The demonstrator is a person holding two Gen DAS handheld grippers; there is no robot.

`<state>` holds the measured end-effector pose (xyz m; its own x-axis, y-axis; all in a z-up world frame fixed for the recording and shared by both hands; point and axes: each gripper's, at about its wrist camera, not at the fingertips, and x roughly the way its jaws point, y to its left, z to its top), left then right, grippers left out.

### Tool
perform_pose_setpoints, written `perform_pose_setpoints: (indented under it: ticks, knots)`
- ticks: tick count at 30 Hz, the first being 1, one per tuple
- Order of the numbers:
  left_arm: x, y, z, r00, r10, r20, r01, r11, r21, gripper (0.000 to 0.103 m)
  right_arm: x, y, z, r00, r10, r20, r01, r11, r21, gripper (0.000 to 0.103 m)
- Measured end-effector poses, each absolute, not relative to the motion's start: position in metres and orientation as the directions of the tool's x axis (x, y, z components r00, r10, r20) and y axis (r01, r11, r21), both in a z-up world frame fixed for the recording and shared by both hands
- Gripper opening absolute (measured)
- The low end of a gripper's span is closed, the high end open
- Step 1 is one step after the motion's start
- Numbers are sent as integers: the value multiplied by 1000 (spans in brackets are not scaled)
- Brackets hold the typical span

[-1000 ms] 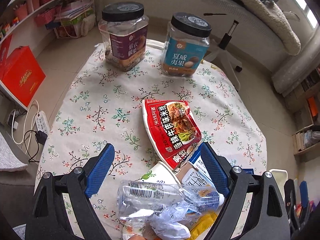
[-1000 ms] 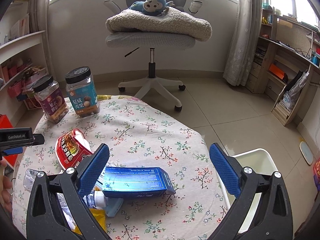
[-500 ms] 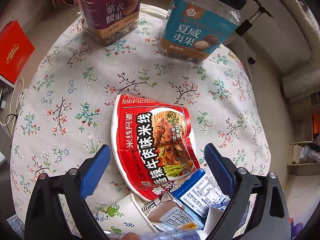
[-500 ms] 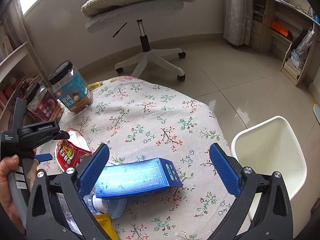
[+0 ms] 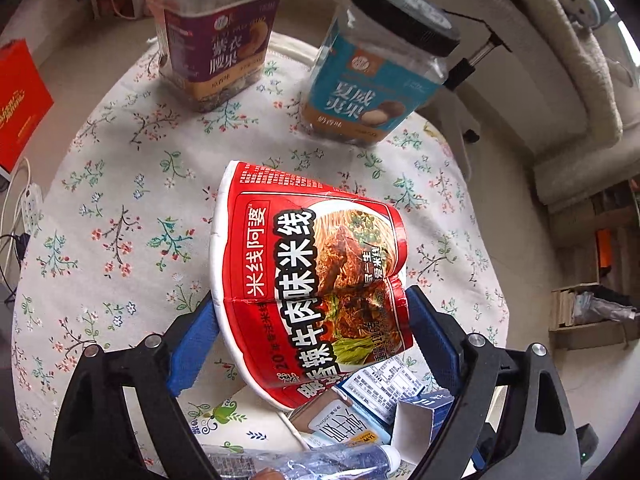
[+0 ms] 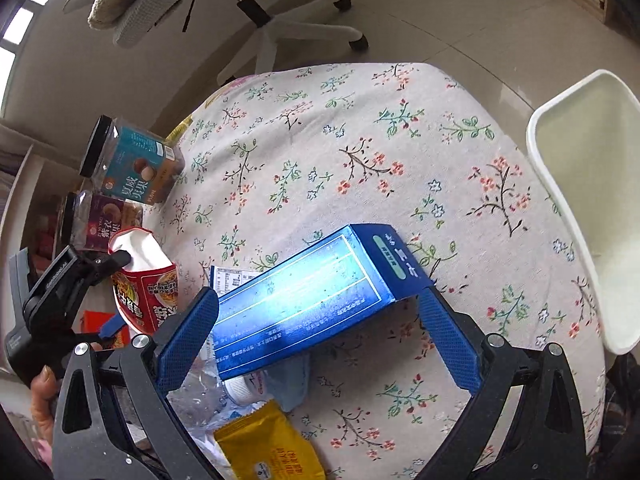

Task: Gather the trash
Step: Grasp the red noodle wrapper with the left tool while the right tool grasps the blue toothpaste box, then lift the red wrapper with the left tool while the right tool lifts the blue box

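Note:
A red noodle bowl [image 5: 308, 280] lies on its side on the flowered tablecloth [image 5: 120, 208]. My left gripper [image 5: 312, 336] is open, its blue pads on either side of the bowl. The bowl also shows in the right wrist view [image 6: 144, 280]. A blue carton [image 6: 312, 296] lies between the open pads of my right gripper [image 6: 320, 340]. Below it lie a crushed clear bottle [image 6: 224, 392] and a yellow packet [image 6: 268, 448]. A white bin [image 6: 588, 208] stands beside the table at the right.
Two black-lidded snack jars, purple [image 5: 216, 36] and teal [image 5: 376, 72], stand at the table's far edge. More cartons and a paper cup [image 5: 236, 420] lie under the bowl. A white office chair [image 6: 256, 12] stands behind the table.
Both grippers have moved forward and down. The left gripper's pads now flank the red bowl. The right gripper's pads now flank the blue carton.

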<state>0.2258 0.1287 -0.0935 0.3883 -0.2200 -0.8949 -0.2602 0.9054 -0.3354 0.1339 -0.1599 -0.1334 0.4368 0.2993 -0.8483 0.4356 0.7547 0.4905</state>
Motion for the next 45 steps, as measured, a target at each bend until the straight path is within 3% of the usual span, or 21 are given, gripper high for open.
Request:
perform_pose_setpoints:
  ticks: [9, 12, 13, 16, 23, 30, 37, 45]
  knots:
    - [188, 126, -53, 471, -247, -847, -169, 917, -361, 87, 145, -150, -175, 408, 390, -826, 584, 584, 564, 94]
    - [179, 129, -48, 489, -251, -835, -154, 918, -366, 87, 146, -153, -183, 437, 433, -788, 578, 536, 615, 69]
    - [176, 131, -45, 497, -248, -832, -153, 918, -365, 87, 148, -154, -182, 439, 435, -786, 570, 541, 618, 51]
    - [169, 137, -42, 523, -219, -824, -160, 924, -347, 87, 150, -151, -172, 453, 420, -786, 520, 592, 616, 37]
    - [151, 151, -28, 601, -187, -777, -175, 917, -357, 87, 160, -110, -106, 570, 393, -721, 221, 772, 596, 37]
    - [125, 149, -2, 737, -52, -674, -181, 945, -271, 87, 134, -77, -32, 747, 265, -609, -26, 928, 372, 37]
    - [101, 138, 13, 824, 66, -563, -204, 961, -186, 87, 118, -80, -6, 814, 234, -531, -76, 950, 302, 37]
    - [87, 119, 15, 852, 109, -512, -195, 974, -117, 87, 111, -93, 0, 833, 210, -512, -61, 954, 294, 37]
